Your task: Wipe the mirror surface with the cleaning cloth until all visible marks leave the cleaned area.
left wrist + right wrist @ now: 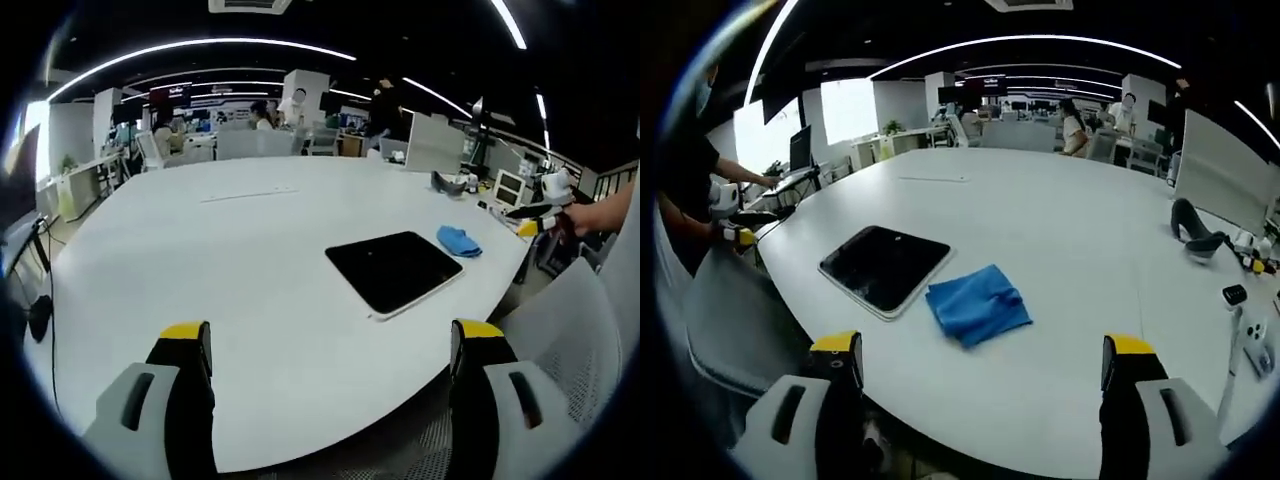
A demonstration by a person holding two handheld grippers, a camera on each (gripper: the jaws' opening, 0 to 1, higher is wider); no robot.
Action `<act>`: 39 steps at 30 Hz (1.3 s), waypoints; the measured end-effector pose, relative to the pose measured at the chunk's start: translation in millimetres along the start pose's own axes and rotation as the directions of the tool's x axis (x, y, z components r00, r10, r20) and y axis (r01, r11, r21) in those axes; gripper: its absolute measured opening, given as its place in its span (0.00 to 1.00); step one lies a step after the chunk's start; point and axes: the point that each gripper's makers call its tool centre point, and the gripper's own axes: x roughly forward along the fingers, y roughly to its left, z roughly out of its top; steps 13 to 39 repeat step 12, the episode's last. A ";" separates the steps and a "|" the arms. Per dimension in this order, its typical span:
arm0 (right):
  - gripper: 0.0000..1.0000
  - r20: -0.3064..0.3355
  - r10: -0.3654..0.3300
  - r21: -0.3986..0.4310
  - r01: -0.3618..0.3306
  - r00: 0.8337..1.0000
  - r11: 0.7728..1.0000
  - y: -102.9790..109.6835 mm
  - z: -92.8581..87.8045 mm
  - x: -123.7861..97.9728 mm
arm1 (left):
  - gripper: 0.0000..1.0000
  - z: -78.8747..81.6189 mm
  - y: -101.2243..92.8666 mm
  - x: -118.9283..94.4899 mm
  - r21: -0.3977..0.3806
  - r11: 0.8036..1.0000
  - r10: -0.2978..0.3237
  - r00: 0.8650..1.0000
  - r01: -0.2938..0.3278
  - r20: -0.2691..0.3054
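Where the white tabletop [1060,250] curves toward the cameras, the mirror [885,266] lies flat near its rim, a dark rectangle with a pale border, one corner close to the edge. In the right gripper view the blue cleaning cloth [978,304] sits crumpled just beside the mirror, its corner about touching the mirror's border; in the left gripper view the mirror [394,271] and cloth [459,240] lie close together near the far curved edge. Broad bare tabletop stretches beyond and to both sides of them.

The left hand-held gripper [330,350] hangs over the near rim with jaws spread wide, holding nothing. The right hand-held gripper [980,365] is likewise spread wide and empty, just short of the cloth.

A dark curved stand [1192,228] rests well apart from the cloth toward the tabletop's far side, and small white devices [1245,325] cluster at that edge. A pale mesh chair back [580,320] stands against the rim beside the mirror. Desks, monitors and seated people fill the office behind.
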 end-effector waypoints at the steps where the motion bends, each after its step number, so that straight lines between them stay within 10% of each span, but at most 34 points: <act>1: 0.98 0.001 0.000 0.001 0.000 1.000 1.000 -0.3 0.1 -0.4 | 0.99 0.2 0.0 -0.2 -0.001 1.000 0.001 1.000 -0.001 0.001; 8: 0.98 0.012 0.002 0.017 -0.002 1.000 1.000 -0.4 5.6 2.9 | 0.99 13.5 -2.3 -1.7 -0.071 0.997 0.004 1.000 -0.005 -0.013; 12: 0.98 0.006 0.010 0.022 -0.010 1.000 1.000 5.2 5.5 12.0 | 0.99 53.8 -22.6 -3.5 -0.126 0.991 -0.031 0.996 0.041 0.084; 39: 0.98 0.006 0.010 0.022 -0.010 1.000 1.000 5.2 5.5 12.0 | 0.99 53.8 -22.6 -3.5 -0.126 0.991 -0.031 0.996 0.041 0.084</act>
